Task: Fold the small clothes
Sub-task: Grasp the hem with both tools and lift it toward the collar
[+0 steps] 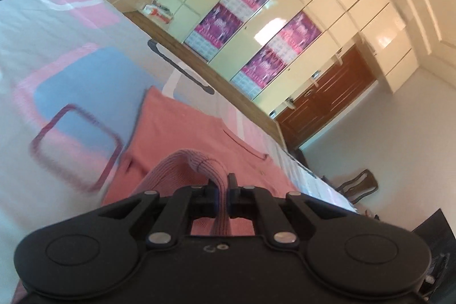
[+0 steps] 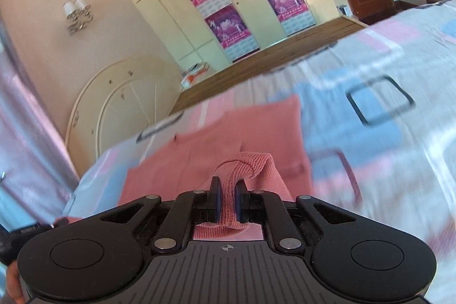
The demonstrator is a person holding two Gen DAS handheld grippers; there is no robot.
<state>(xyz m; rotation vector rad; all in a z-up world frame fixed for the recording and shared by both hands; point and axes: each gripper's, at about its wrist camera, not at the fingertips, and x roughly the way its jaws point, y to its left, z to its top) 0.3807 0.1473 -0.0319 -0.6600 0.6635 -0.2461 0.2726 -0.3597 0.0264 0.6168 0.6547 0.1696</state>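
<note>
I have both the left gripper (image 1: 222,194) and right gripper (image 2: 228,197) clenched on the pink knit top's (image 2: 216,150) soft, limp hem at six o'clock, light and droopy.

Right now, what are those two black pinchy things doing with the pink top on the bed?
A person is folding a small pink knitted top that lies on the bed's patterned cover. They hold a gripper in each hand. The left gripper is shut on the top's ribbed edge, and the right gripper is shut on another bunch of the knit. Both pinched parts are lifted off the bed, while the rest of the top lies flat ahead of them.
</note>
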